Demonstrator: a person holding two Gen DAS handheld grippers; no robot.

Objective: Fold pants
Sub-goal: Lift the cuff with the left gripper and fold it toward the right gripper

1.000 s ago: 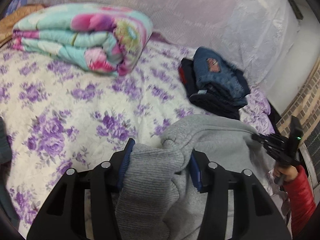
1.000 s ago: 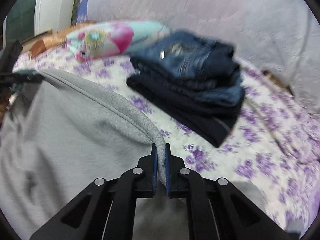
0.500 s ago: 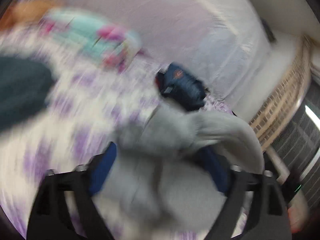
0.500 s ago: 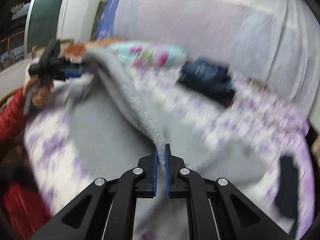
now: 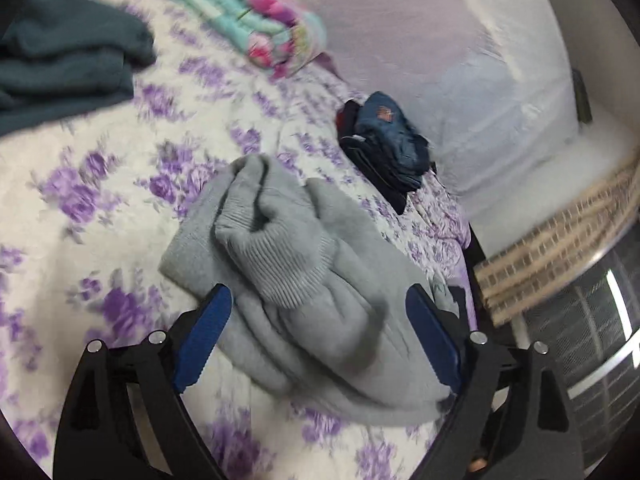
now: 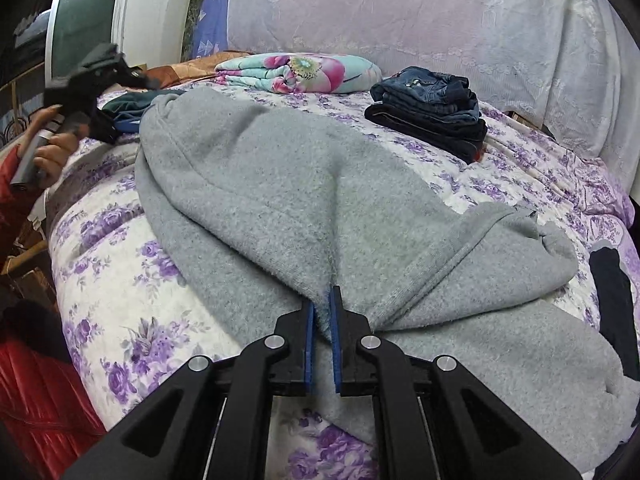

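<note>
Grey fleece pants [image 6: 280,184] lie across the purple-flowered bedspread [image 6: 116,264]. My right gripper [image 6: 321,300] is shut on a fold of the grey pants near their middle. In the left wrist view my left gripper [image 5: 318,304] is wide open over the pants' ribbed cuffs [image 5: 276,248], which lie bunched on the bed between its blue pads. The left gripper also shows in the right wrist view [image 6: 100,76], held in a hand at the pants' far end.
A stack of folded jeans [image 6: 432,108] sits at the back right of the bed. A folded floral quilt [image 6: 300,72] lies behind. A dark teal garment [image 5: 64,56] lies at the far left. A black object [image 6: 612,292] lies at the bed's right edge.
My left gripper has opened and let go of the pants' cuffs, which now lie on the bed. My right gripper swung the held fold over; the pants now lie spread across the bed.
</note>
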